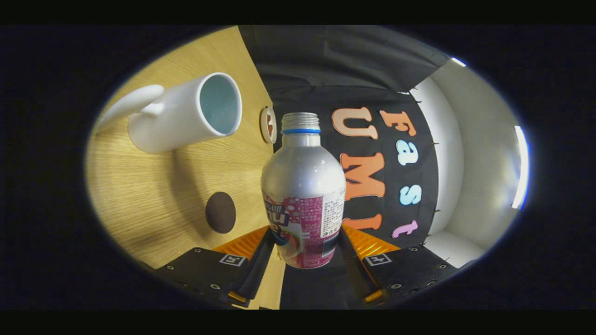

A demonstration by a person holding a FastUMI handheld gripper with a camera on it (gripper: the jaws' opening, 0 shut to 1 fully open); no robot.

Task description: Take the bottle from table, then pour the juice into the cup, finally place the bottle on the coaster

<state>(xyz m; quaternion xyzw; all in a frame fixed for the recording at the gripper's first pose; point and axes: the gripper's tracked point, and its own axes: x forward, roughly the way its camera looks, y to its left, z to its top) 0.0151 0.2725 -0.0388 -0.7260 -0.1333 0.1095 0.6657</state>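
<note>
— Wooden desk (153, 204) fills one side, black cloth wall behind. Where's the bottle?

— Bottle (303, 186) sits between the fingers of the claw (305, 253), both pressing its labelled body; its cap is off and the whole view is rolled sideways.

— And the cup?

— Cup (186, 114) stands on the desk beside the bottle's neck, mouth showing. A dark round coaster (220, 212) lies near the bottle's base, apart from the cup.
</note>
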